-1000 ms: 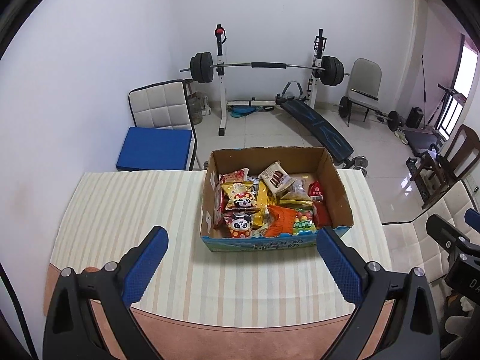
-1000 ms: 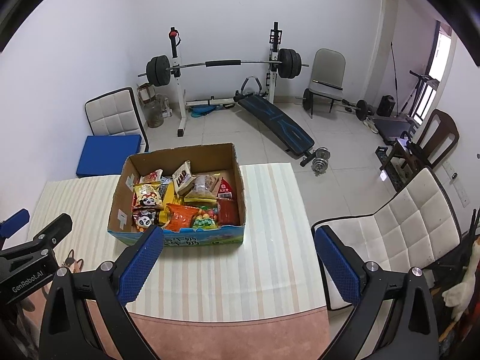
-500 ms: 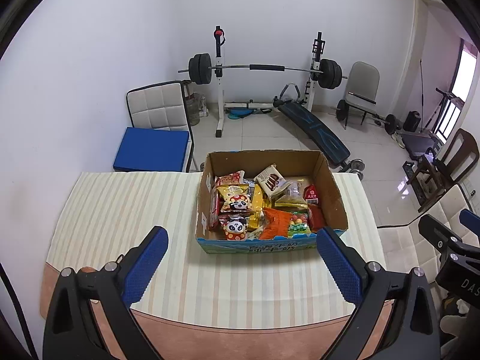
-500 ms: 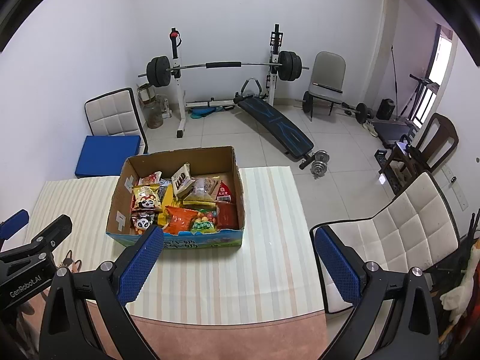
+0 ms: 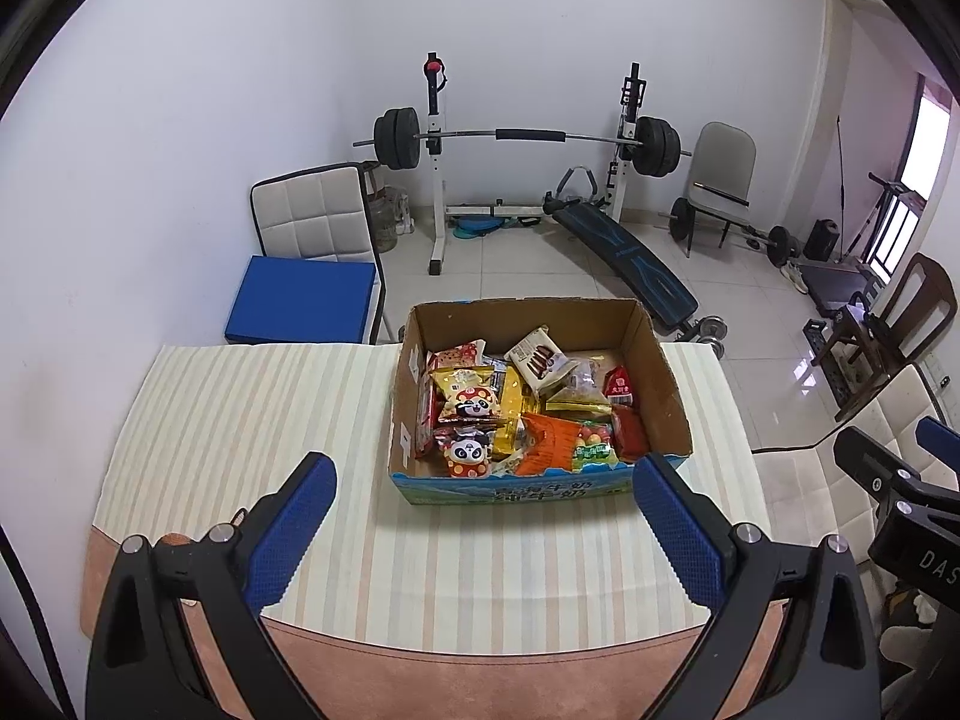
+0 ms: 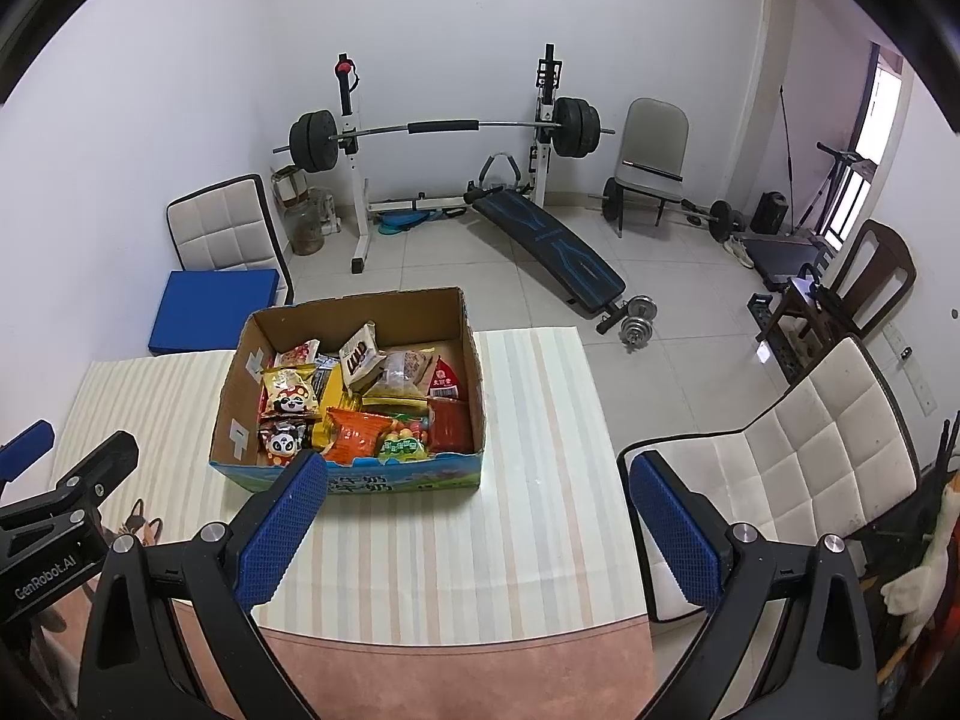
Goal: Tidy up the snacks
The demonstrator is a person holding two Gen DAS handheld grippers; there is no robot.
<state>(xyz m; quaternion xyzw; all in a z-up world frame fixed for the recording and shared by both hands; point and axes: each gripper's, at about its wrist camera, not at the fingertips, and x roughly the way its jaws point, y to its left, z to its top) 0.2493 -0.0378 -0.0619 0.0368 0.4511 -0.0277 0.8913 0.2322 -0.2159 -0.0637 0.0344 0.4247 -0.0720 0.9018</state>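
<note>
While I hold both grippers with fingers spread wide and empty, left gripper [image 5: 483, 519] and right gripper [image 6: 477, 516], one cardboard box [image 5: 657, 381] of snack packets [image 5: 528, 414] sits at twelve o'clock on the striped table [image 5: 240, 420], slightly lower in both views than a second ago.

The table [image 5: 198, 594] has a pinkish-brown top, bare along its near edge. A cream-and-beige striped tablecloth [image 5: 240, 420] covers the rest of it. One open cardboard box [image 5: 663, 402] with a blue printed front sits on the cloth, toward the far edge and right of centre, filled with packaged snacks [image 5: 528, 414].
</note>
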